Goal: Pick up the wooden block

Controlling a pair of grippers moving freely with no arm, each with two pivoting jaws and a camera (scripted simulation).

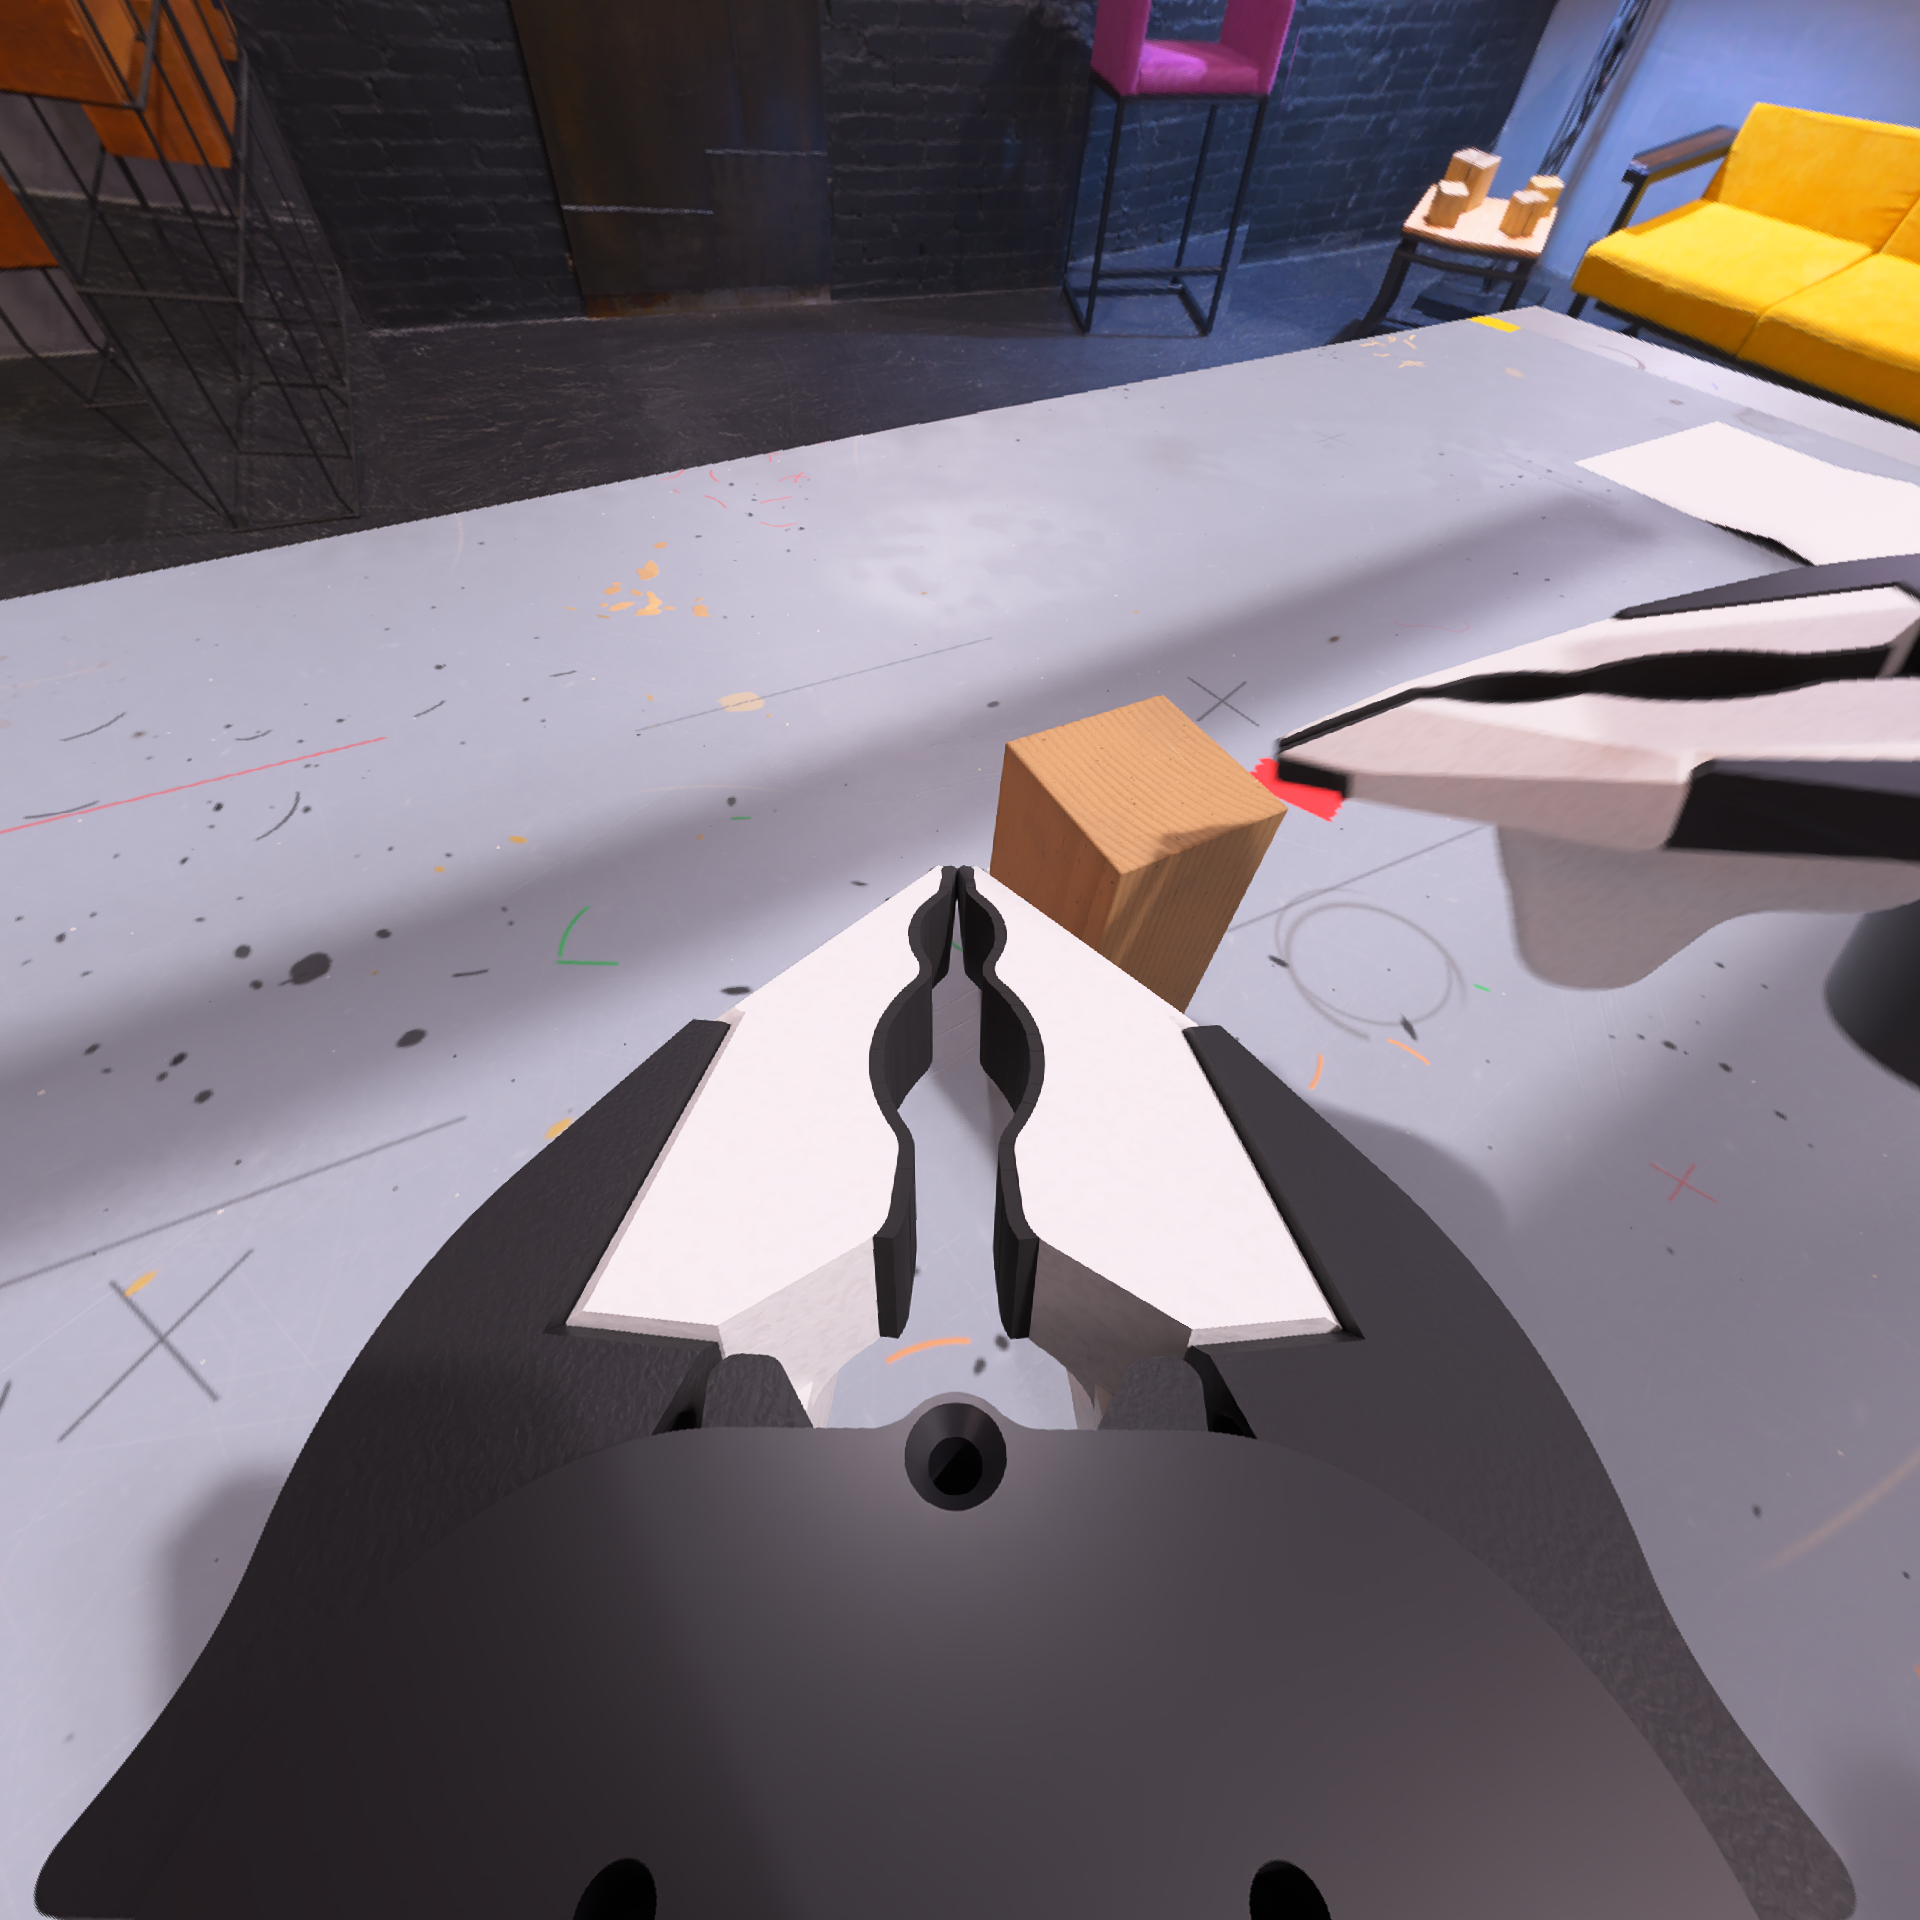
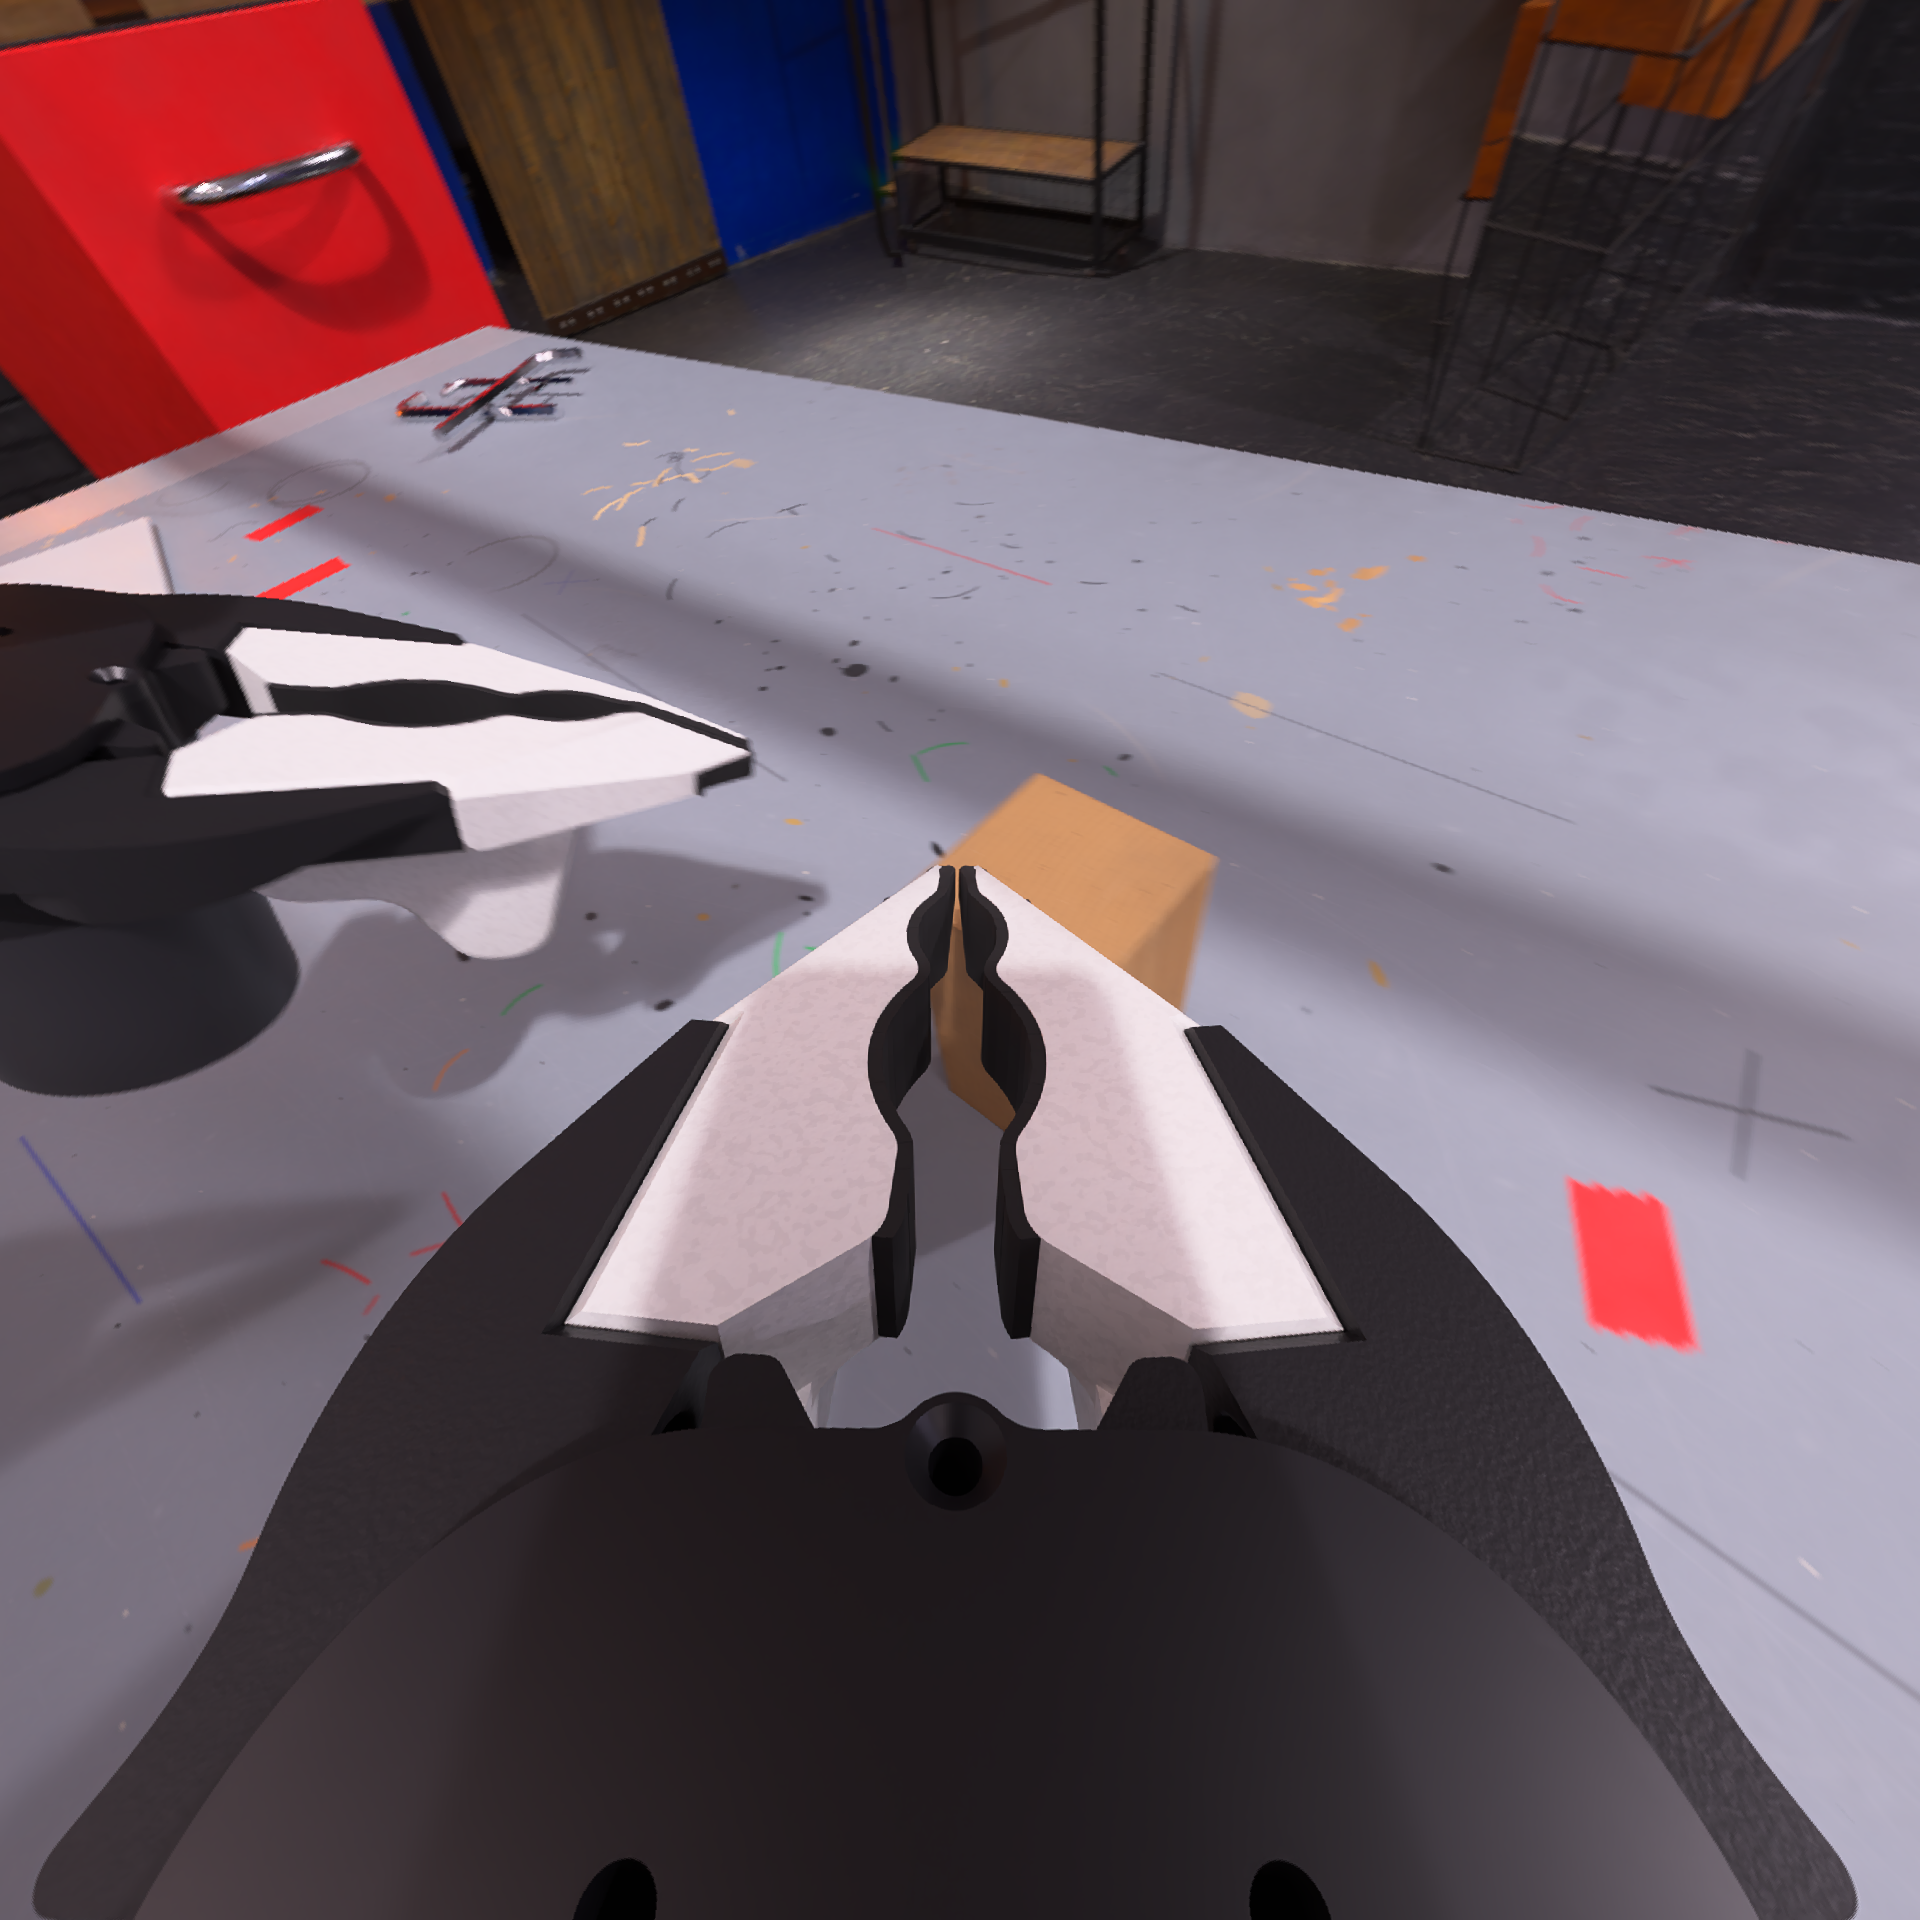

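A wooden block [image 1: 1132, 821] stands upright on the grey table [image 1: 520, 790]. In the left wrist view it is just beyond and to the right of my left gripper [image 1: 956, 878], which is shut and empty. My right gripper [image 1: 1294, 767] comes in from the right, its tips just right of the block's top. In the right wrist view the block [image 2: 1101, 894] stands right behind my right gripper [image 2: 956, 878], which is shut and empty, partly hiding the block. The left gripper [image 2: 732, 764] shows at the left, tips apart from the block.
A white sheet [image 1: 1766, 488] lies at the table's far right. Red tape marks [image 2: 1631, 1262] lie on the table. A red cabinet [image 2: 208, 208] stands beyond the table's far left corner. Small tools [image 2: 488, 395] lie near it. A yellow sofa [image 1: 1766, 249] stands beyond.
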